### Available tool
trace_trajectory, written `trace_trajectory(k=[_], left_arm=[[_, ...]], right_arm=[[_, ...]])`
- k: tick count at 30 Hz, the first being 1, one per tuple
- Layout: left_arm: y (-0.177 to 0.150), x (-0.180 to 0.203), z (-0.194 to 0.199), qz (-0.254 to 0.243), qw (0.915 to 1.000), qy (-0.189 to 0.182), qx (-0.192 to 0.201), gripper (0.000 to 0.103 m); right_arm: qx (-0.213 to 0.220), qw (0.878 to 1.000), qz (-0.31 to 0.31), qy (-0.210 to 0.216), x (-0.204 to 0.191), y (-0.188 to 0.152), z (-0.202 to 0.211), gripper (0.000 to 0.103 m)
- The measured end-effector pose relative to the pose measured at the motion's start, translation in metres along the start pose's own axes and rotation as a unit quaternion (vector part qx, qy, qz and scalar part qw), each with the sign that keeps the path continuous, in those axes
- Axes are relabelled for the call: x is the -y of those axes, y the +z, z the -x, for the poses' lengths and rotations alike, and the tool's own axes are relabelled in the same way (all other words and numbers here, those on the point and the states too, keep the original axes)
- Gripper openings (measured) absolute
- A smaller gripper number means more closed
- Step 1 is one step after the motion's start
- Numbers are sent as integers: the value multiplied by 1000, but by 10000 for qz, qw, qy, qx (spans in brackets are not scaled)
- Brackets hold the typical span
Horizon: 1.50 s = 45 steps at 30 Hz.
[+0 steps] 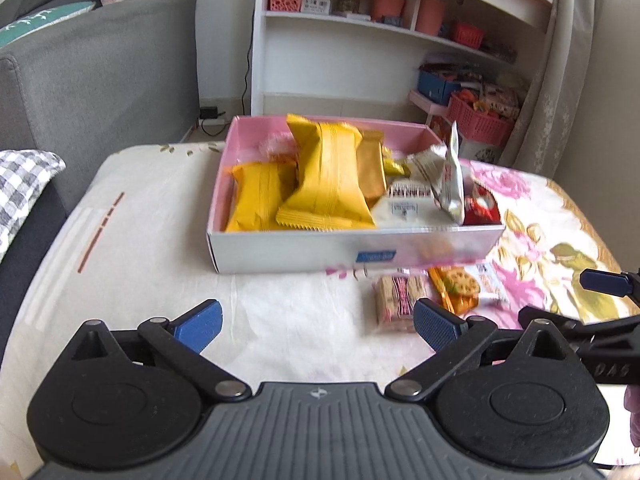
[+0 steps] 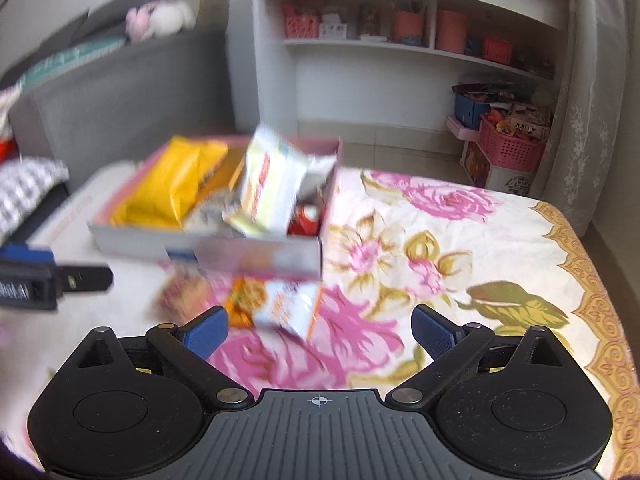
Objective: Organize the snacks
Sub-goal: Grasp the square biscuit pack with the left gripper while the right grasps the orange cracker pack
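A white box with a pink inside (image 1: 352,252) (image 2: 256,256) stands on the table and holds several snack packs: big yellow packs (image 1: 328,180) (image 2: 160,192), a gold pack (image 1: 372,168), a white-and-red bag (image 1: 452,176) (image 2: 272,188) and a red pack (image 1: 480,208). In front of the box lie a cracker pack (image 1: 396,300) and an orange-and-white biscuit pack (image 1: 464,288) (image 2: 280,304). My left gripper (image 1: 318,324) is open and empty, short of the box. My right gripper (image 2: 320,332) is open and empty, just short of the biscuit pack; the right wrist view is blurred.
A floral cloth (image 2: 440,240) covers the table. A grey sofa (image 1: 100,72) stands at the left with a checked cushion (image 1: 24,188). A white shelf unit (image 1: 380,32) and pink baskets (image 1: 480,120) stand behind. The right gripper's finger (image 1: 608,282) shows at the left wrist view's right edge.
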State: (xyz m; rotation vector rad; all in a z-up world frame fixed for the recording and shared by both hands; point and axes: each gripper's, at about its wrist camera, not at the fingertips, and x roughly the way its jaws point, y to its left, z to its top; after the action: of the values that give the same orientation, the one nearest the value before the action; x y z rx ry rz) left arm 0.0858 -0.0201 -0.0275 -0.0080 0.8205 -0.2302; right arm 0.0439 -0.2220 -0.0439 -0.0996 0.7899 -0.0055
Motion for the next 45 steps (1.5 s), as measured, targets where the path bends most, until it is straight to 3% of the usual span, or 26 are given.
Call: trace_trajectory(k=[4,9,13,20,24,28,40,45], left_arm=[[-6,8,-8,-59,9999,-68,-143,102],[-13,20,-16,-242,9994,-125,-198,102],[-12,24,-23,-260,9991,-283,-196,94],[-8,31,-35,-125,9987,-433,-227,69],[-6,37,-38,-228,9987,-434,-148,58],[-4,37,-38,-285,9984,-466,-125,34],[1,16,-29,-148,9991,-296,-278,32],[-1,-1,-26,5,9991,-196,-364,32]], right_arm=[[-227,9985,485,-135,-5,-17,-11,99],[-301,9987,404,-14,-1,-24,-18,102],[-182,9988,436,123,1,-24,-20,103],[-313,9980,-202,514,17,-23,-31,103],[-255,9980,-87,575,16,-22,-34,103],[-200,9981,-66,583,13,-21,-34,103],[-118,9968,-218,759,-1,-8,-43,103],[-99,9979,-187,618,-14,-1,-52,103]])
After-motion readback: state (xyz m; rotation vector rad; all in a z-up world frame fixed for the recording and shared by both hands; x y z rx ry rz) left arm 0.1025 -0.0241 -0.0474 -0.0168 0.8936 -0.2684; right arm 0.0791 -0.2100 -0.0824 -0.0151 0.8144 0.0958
